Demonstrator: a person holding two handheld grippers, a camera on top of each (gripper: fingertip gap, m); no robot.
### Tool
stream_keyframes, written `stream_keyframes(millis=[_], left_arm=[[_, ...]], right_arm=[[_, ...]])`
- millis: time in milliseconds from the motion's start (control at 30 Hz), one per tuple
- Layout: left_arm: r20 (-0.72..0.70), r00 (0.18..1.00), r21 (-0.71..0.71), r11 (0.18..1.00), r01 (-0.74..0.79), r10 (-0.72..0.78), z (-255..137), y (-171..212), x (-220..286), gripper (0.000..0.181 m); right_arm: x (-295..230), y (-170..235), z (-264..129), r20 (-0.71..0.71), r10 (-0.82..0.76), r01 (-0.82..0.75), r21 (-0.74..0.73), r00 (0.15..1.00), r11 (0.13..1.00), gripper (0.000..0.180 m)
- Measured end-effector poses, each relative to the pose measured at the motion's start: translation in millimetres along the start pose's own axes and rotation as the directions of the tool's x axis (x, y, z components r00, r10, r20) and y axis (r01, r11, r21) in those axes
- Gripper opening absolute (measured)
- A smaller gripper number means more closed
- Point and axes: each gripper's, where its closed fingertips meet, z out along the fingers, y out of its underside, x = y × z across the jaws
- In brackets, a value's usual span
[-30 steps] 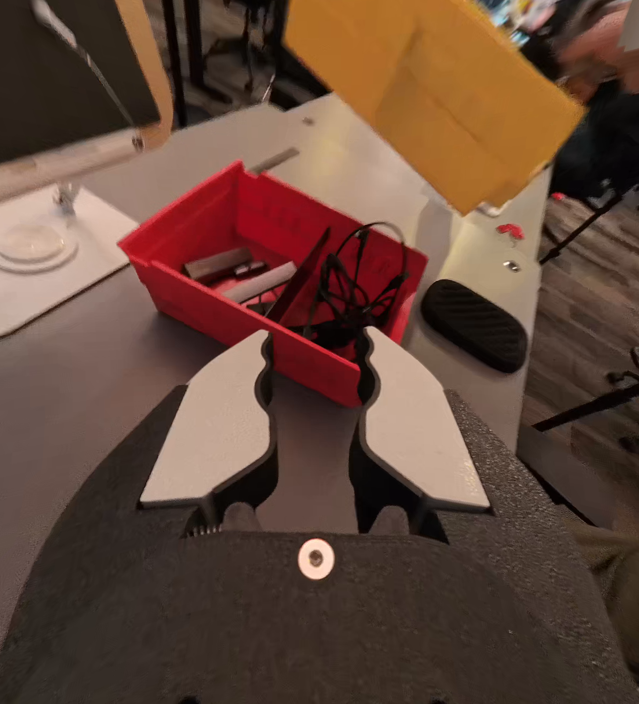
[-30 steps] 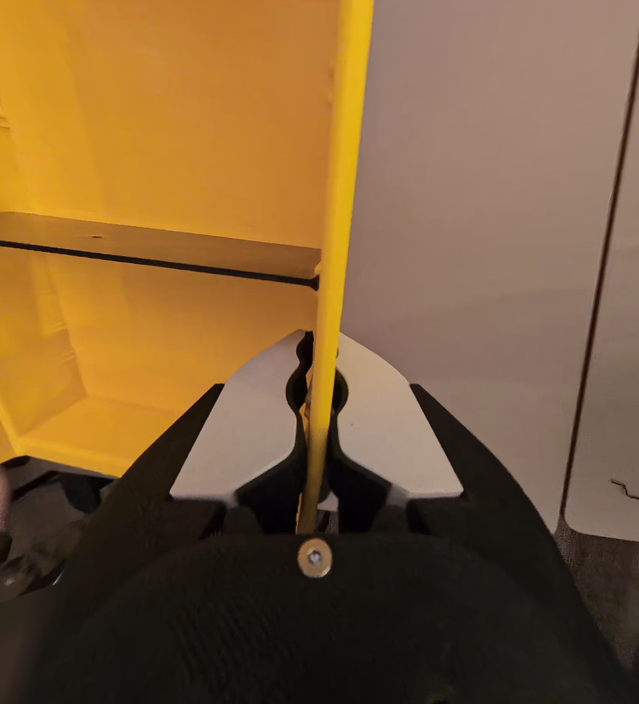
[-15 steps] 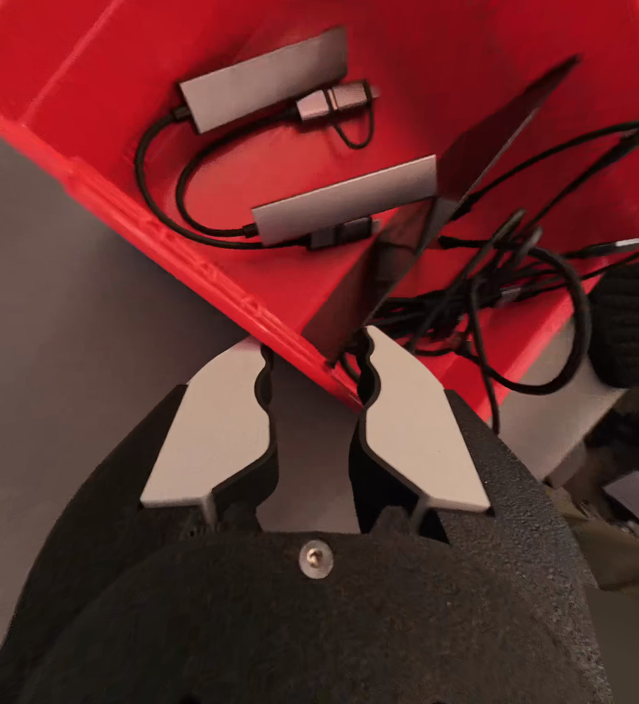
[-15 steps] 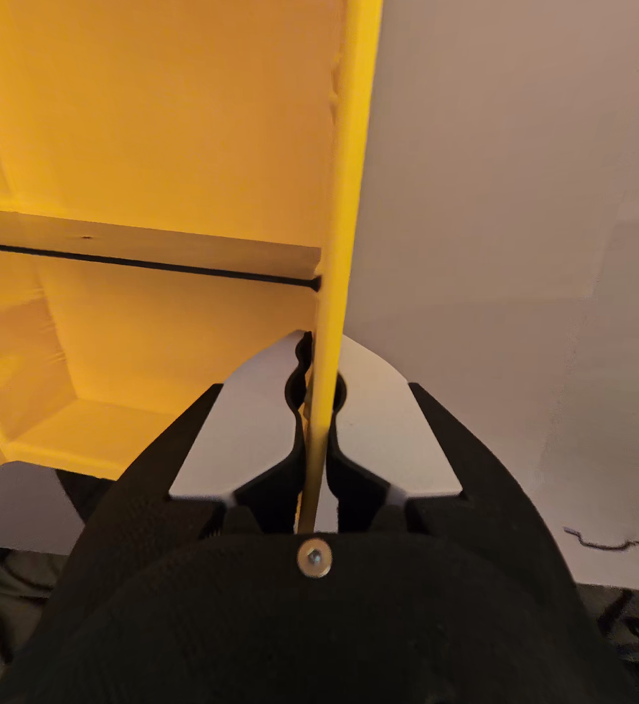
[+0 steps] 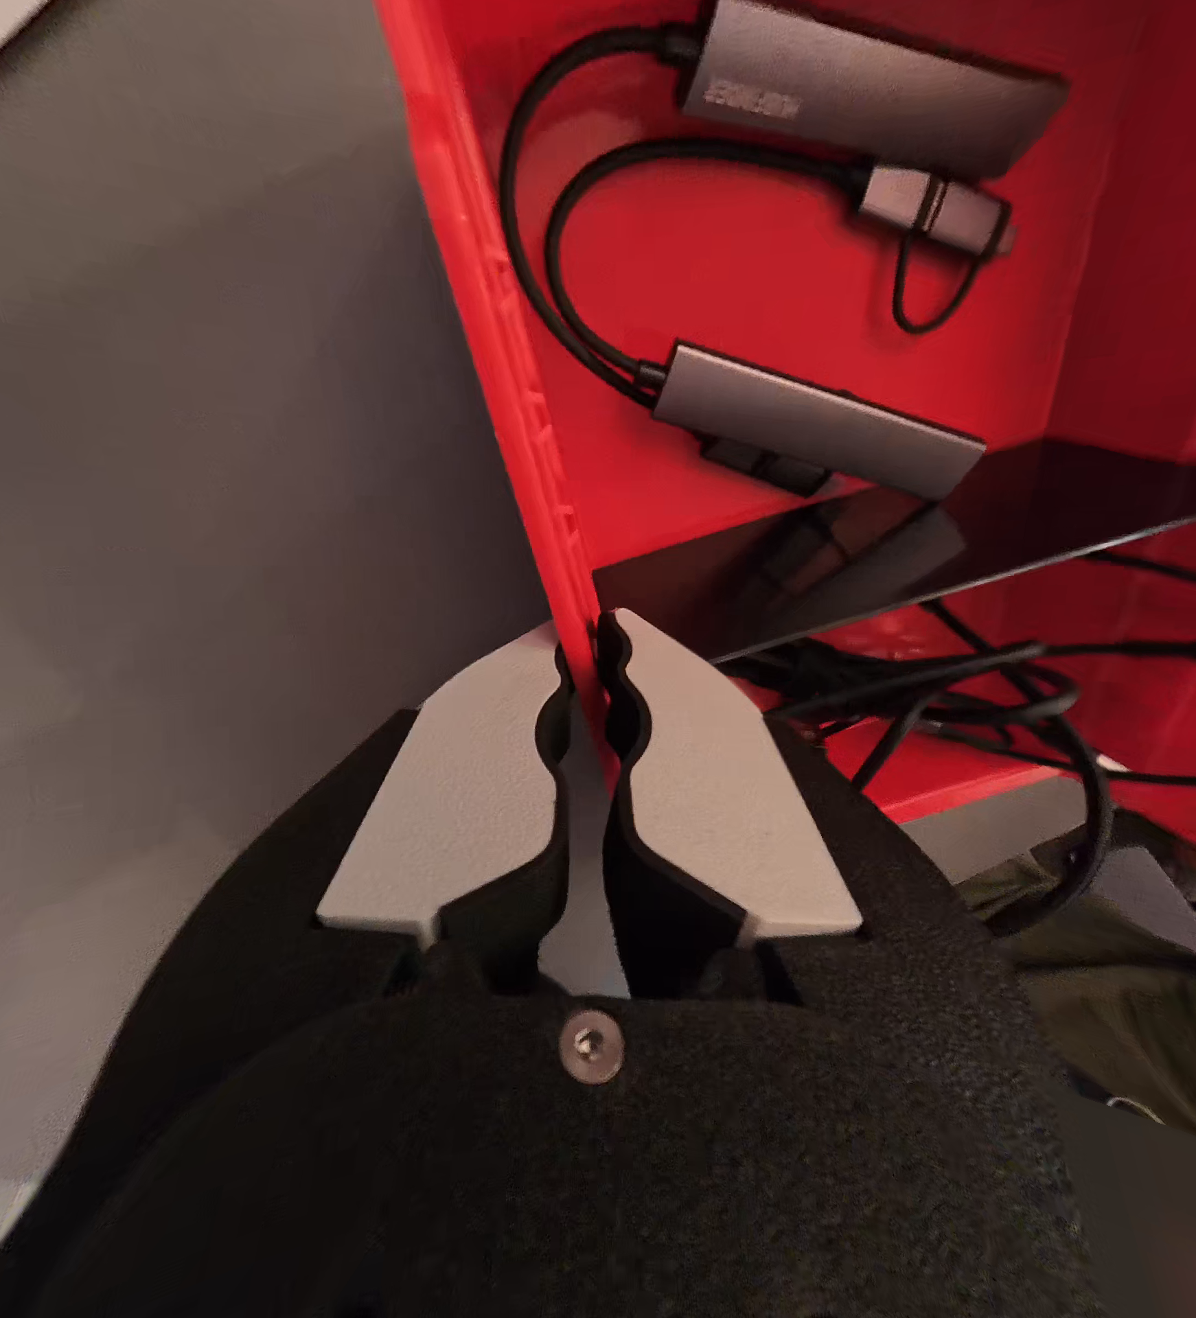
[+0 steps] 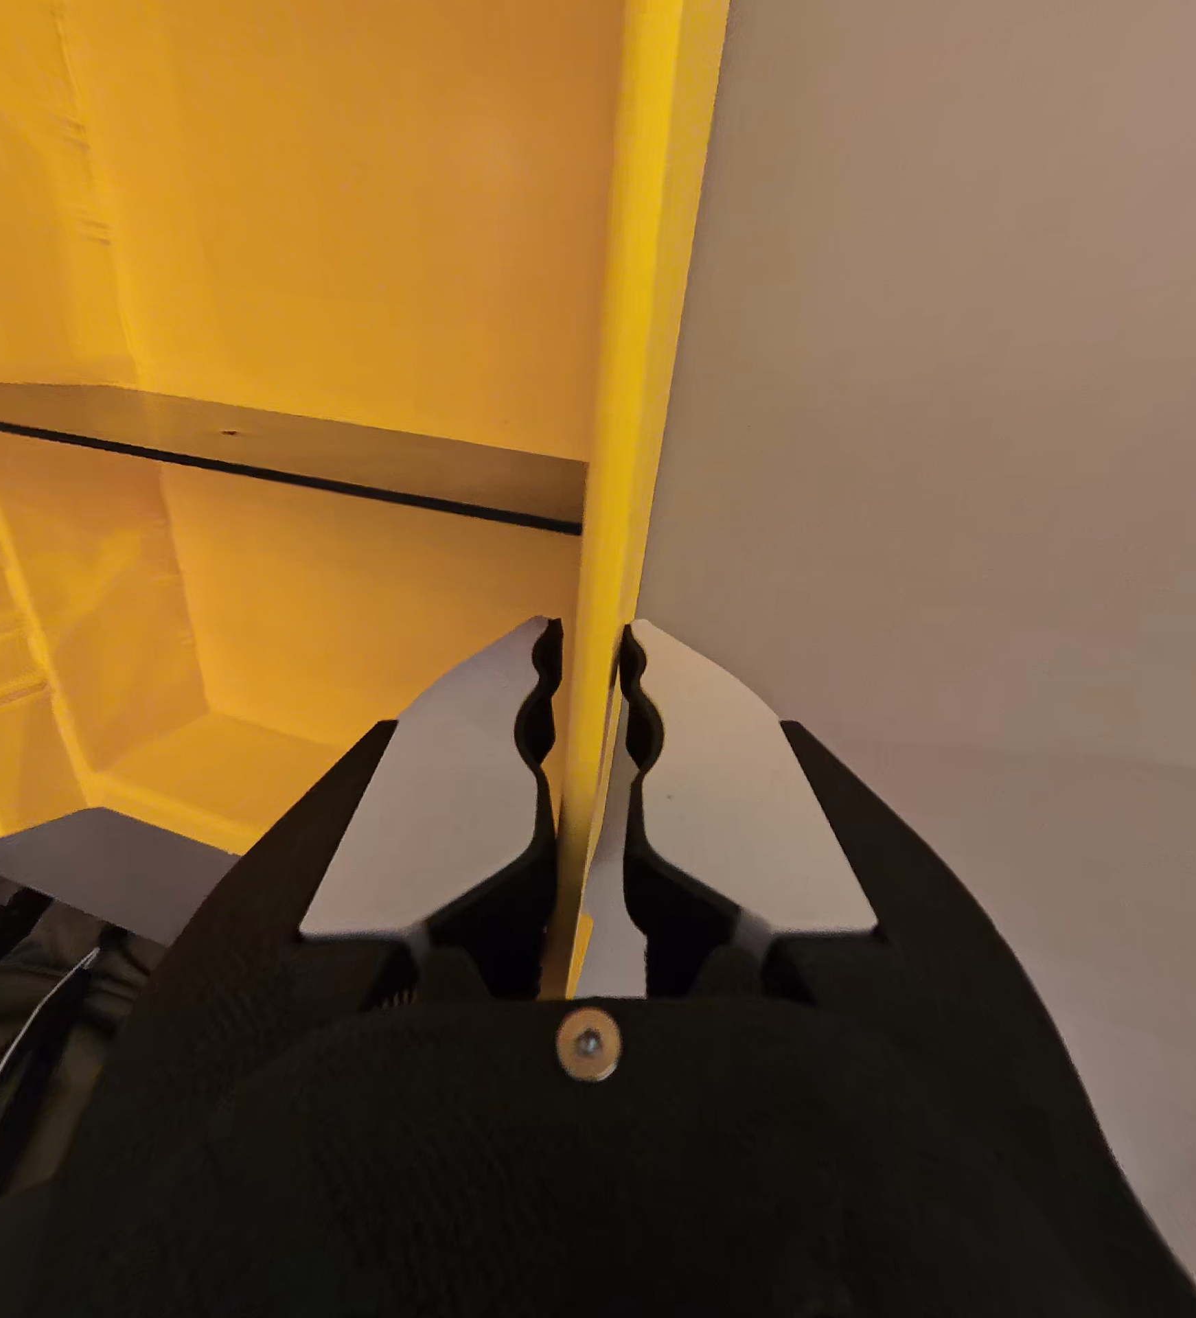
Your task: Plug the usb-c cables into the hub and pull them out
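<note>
While the left gripper (image 5: 584, 645) pinched the red bin's (image 5: 723, 299) wall and the right gripper (image 6: 591, 642) sat loosely around the yellow bin's (image 6: 624, 356) wall, hubs (image 5: 816, 421) and cables (image 5: 937, 699) lay inside the red bin; tilting it could spill them; the yellow wall could slip free.

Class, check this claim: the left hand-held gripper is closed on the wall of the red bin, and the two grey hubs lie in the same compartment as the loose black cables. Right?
Not quite. The left hand-held gripper does grip the red bin wall, but the left wrist view shows the two grey hubs on the other side of the dark divider from the loose black cables.
</note>
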Motion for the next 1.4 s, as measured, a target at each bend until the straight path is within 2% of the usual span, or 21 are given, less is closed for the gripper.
stream_keyframes(millis=[133,367,433,567,633,800,1033,1400], left_arm=[[0.022,0.996,-0.001,0.996,0.086,-0.086,-9,26,-49,0.003],[0.004,0.966,0.115,0.96,0.257,-0.259,-28,90,-152,0.004],[0.02,0.955,0.129,0.948,0.292,-0.297,-33,110,-179,0.004],[0.047,0.939,0.131,0.934,0.332,-0.341,-41,146,-214,0.005],[0.038,0.925,0.148,0.917,0.37,-0.379,-43,157,-227,0.005],[-0.02,0.912,0.209,0.89,0.405,-0.41,-47,162,-250,0.004],[0.027,0.924,0.224,0.903,0.367,-0.383,-49,153,-264,0.003],[0.002,0.924,0.219,0.902,0.373,-0.383,-50,162,-264,0.004]], right_arm=[[2,-3,1,-0.034,0.008,-0.009,-0.052,0.999,0.999,0.012],[-9,-16,7,0.022,0.101,-0.1,-0.033,0.995,0.994,0.011],[-12,-17,8,0.021,0.08,-0.079,-0.038,0.997,0.996,0.011],[-4,-17,4,-0.037,0.085,-0.086,-0.036,0.996,0.996,0.014],[-3,-18,4,-0.013,0.113,-0.113,-0.029,0.994,0.993,0.016],[4,-14,1,-0.047,0.166,-0.167,-0.027,0.985,0.986,0.013],[9,-4,-3,-0.052,0.261,-0.263,-0.02,0.964,0.965,0.014],[-7,-11,4,-0.045,0.204,-0.206,-0.056,0.978,0.977,0.013]])
